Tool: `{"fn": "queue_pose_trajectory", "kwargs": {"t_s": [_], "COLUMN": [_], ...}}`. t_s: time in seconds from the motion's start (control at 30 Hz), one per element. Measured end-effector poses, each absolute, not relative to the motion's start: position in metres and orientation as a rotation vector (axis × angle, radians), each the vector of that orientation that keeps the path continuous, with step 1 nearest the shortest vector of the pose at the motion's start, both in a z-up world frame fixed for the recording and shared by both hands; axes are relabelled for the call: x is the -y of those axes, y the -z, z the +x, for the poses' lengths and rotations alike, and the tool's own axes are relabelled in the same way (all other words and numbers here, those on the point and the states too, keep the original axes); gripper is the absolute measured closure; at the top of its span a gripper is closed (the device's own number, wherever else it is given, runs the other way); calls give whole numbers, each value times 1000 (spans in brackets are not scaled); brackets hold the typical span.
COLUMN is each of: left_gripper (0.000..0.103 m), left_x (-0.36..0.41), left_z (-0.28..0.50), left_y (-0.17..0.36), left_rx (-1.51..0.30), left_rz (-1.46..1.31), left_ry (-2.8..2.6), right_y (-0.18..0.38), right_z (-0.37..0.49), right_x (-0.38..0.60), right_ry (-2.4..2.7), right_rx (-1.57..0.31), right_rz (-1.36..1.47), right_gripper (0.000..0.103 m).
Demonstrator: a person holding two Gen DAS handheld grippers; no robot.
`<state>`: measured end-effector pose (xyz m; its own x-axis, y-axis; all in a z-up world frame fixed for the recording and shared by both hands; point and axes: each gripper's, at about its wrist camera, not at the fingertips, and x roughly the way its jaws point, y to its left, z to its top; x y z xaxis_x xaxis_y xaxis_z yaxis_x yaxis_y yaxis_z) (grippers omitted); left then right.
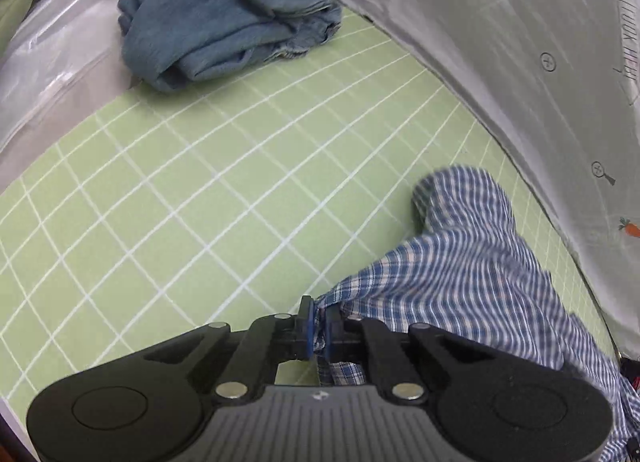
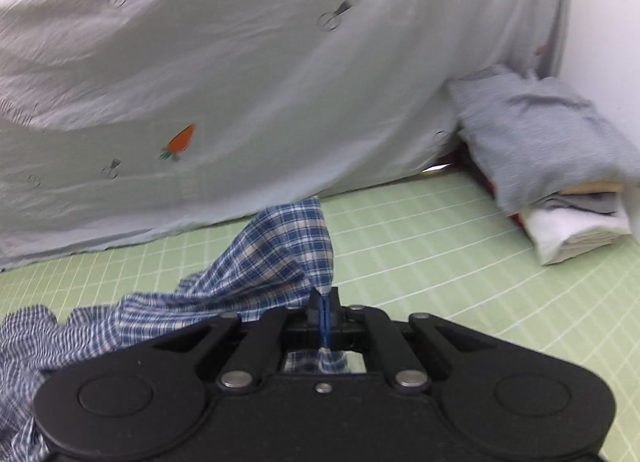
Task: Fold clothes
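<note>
Plaid garment (image 1: 472, 262) blurred, cut off bottom-right.

The left gripper (image 1: 319, 332) is pinching a bunched edge of the blue-and-white checked garment (image 1: 472, 262) between its blue pads (image 1: 307, 326), the jaws nearly closed on the cloth. The garment is trailing off to the right and lying partly on the green gridded mat (image 1: 208, 197), its far end humped up near the pale printed sheet (image 1: 520, 41) that is bordering the mat's right side. At the mat's far edge a crumpled teal garment (image 1: 224, 17) is resting, well apart from the gripper, beside clear plastic wrap (image 1: 48, 73).
</note>
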<state>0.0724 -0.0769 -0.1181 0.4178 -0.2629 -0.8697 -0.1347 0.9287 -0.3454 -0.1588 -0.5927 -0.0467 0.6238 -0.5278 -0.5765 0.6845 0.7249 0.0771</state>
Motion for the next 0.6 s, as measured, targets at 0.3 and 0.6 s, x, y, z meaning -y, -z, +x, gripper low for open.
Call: {"fn": "queue_pose_trajectory", "kwargs": {"t_s": [0.3,0.6], "left_gripper": [101,57], "left_x": [113,155], "left_z": [129,181], "left_y": [27,35], "left_rx": [-846,-838], "left_rz": [-209,-164], "left_ry": [236,185], "right_y": [-4,4], "right_z": [-161,-108], "right_x": [612,626], "right_ry": [773,797], "right_rx": [-434,-514], "right_rz": [238,275], "right_gripper": [102,62]}}
